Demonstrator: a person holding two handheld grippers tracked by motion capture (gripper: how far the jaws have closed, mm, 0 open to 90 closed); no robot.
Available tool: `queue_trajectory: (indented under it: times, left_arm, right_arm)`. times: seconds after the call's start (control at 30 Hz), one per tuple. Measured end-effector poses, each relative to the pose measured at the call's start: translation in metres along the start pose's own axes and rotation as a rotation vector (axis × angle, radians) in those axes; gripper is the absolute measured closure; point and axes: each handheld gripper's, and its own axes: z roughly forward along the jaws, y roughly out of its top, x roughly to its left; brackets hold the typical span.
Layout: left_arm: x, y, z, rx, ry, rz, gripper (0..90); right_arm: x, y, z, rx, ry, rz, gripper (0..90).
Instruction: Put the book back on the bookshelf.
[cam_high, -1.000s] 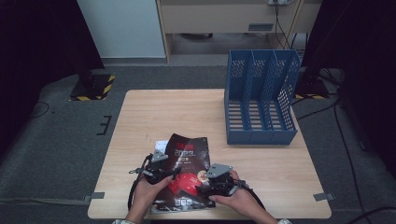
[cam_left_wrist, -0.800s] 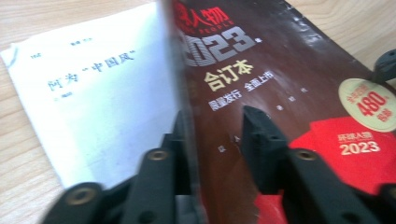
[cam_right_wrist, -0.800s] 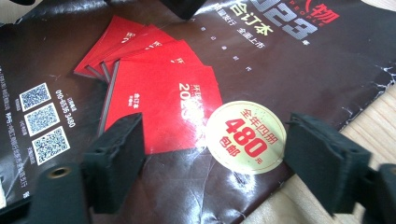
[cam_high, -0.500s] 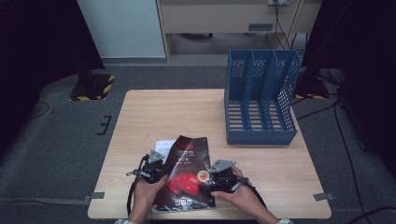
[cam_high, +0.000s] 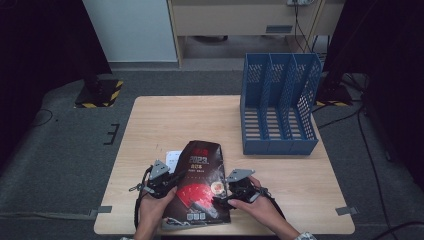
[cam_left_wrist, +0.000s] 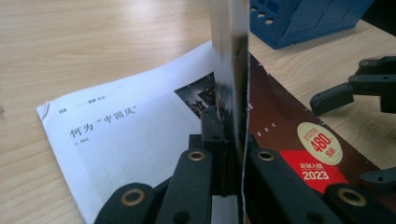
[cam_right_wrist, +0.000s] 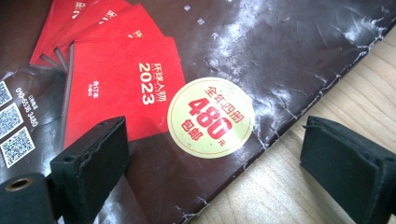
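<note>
Magazine pinched at its left edge, ready to be lifted

Left tongs (cam_left_wrist: 229, 154) were clamped on the raised cover edge of the magazine (cam_high: 202, 187), which lay on the bench (cam_high: 200, 120) between both tongs, probably so the cover could be peeled up from the white page (cam_left_wrist: 135, 140) beneath; right tongs (cam_right_wrist: 210, 158) had just been opening and stood apart, straddling the magazine's right edge without pressing it, likely freeing that side; blue file rack (cam_high: 277, 100) stood well beyond the right tongs.
</note>
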Motion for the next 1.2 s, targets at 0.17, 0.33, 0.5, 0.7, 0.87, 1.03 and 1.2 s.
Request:
queue_trajectory:
  times: [0.17,0.33,0.5,0.7,0.87,1.03,1.2]
  left_arm:
    - [-0.003,0.003,-0.004,-0.023,-0.012,0.013,89.4]
    - [-0.005,0.005,-0.009,-0.044,-0.015,0.017,89.5]
    - [-0.007,0.006,-0.011,-0.057,-0.018,0.022,89.5]
    - [-0.004,0.005,-0.014,-0.062,-0.013,-0.002,89.3]
    - [0.006,0.0,-0.009,-0.012,0.085,-0.037,71.1]
    - [0.016,-0.004,-0.007,0.04,0.139,-0.086,46.9]
    - [0.025,-0.006,-0.008,0.074,0.199,-0.093,39.8]
  right_arm:
    - [-0.004,0.002,0.0,-0.001,0.015,0.014,8.7]
    - [-0.013,0.008,0.005,-0.014,0.034,0.054,9.2]
    - [-0.017,0.013,0.011,-0.03,0.058,0.084,11.4]
    - [-0.012,0.015,0.013,-0.023,0.077,0.077,12.8]
    - [-0.007,0.012,0.013,-0.027,0.047,0.04,13.1]
    - [-0.008,0.012,0.013,-0.031,0.052,0.048,13.2]
    - [-0.009,0.012,0.013,-0.036,0.059,0.06,13.2]
